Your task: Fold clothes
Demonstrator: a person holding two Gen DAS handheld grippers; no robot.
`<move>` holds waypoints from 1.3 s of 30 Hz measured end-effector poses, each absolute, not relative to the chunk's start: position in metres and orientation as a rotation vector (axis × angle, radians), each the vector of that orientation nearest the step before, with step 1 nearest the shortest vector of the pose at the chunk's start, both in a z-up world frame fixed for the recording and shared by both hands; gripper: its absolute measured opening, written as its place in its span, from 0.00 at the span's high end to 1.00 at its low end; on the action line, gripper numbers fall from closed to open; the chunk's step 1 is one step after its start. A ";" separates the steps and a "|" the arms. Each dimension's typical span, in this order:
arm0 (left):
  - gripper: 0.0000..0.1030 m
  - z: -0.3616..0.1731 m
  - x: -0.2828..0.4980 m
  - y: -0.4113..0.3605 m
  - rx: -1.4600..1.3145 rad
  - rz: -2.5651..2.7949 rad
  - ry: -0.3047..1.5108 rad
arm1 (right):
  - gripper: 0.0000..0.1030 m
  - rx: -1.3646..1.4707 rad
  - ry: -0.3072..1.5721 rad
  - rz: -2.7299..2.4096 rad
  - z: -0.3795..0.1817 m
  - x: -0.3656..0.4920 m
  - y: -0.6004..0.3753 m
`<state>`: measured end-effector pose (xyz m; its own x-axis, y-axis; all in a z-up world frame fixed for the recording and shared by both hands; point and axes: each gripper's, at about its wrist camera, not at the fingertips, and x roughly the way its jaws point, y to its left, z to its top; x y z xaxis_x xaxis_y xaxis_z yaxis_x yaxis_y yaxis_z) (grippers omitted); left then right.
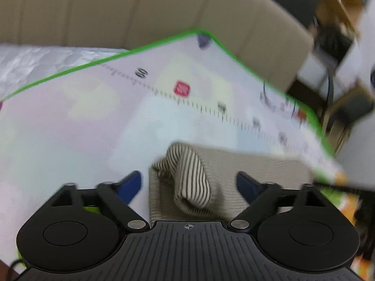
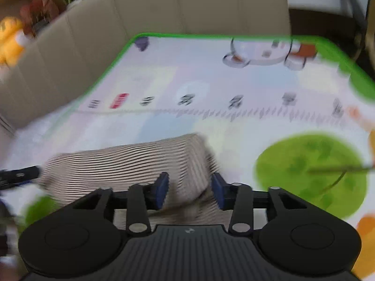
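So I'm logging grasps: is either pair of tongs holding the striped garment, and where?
Neither. The left tongs and right tongs are both open, straddling folds of the striped garment.

Surface: pastel play mat [image 2: 164, 75] with green border, printed ruler scale with numbers, cartoon animal, big green circle. Striped beige garment [image 2: 131, 161] lies directly on it, bunched and partly folded, one sleeve doubled over on top. Beige padded sofa back [image 1: 117, 7] just behind mat.
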<state>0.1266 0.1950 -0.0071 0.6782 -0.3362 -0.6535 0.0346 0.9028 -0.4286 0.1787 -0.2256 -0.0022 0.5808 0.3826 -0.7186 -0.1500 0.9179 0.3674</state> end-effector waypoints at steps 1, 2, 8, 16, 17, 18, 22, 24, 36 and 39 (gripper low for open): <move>0.08 -0.009 0.130 0.197 -0.433 -0.219 0.820 | 0.51 0.354 0.938 0.331 -0.006 0.179 -0.230; 0.08 -0.012 0.134 0.196 -0.459 -0.224 0.847 | 0.51 0.426 0.969 0.333 -0.013 0.181 -0.234; 0.08 -0.037 0.164 0.163 -0.396 -0.236 1.000 | 0.46 0.596 1.002 0.322 -0.047 0.200 -0.231; 0.54 -0.042 0.201 0.154 -0.360 -0.229 0.981 | 0.85 0.450 0.871 0.387 -0.036 0.245 -0.195; 0.57 -0.034 0.202 0.153 -0.344 -0.226 0.965 | 0.88 0.431 0.852 0.402 -0.027 0.247 -0.193; 0.64 -0.027 0.203 0.153 -0.327 -0.223 0.950 | 0.88 0.415 0.838 0.420 -0.019 0.245 -0.192; 0.68 0.002 0.173 0.153 -0.290 -0.255 0.917 | 0.88 0.364 0.842 0.505 0.010 0.216 -0.197; 0.68 0.011 0.151 0.152 -0.278 -0.275 0.916 | 0.88 0.343 0.867 0.529 0.014 0.195 -0.201; 0.63 -0.027 0.059 0.131 -0.238 -0.240 1.127 | 0.86 0.227 1.044 0.510 -0.027 0.112 -0.217; 0.53 -0.025 0.057 0.135 -0.224 -0.164 1.132 | 0.76 0.234 1.057 0.462 -0.029 0.113 -0.224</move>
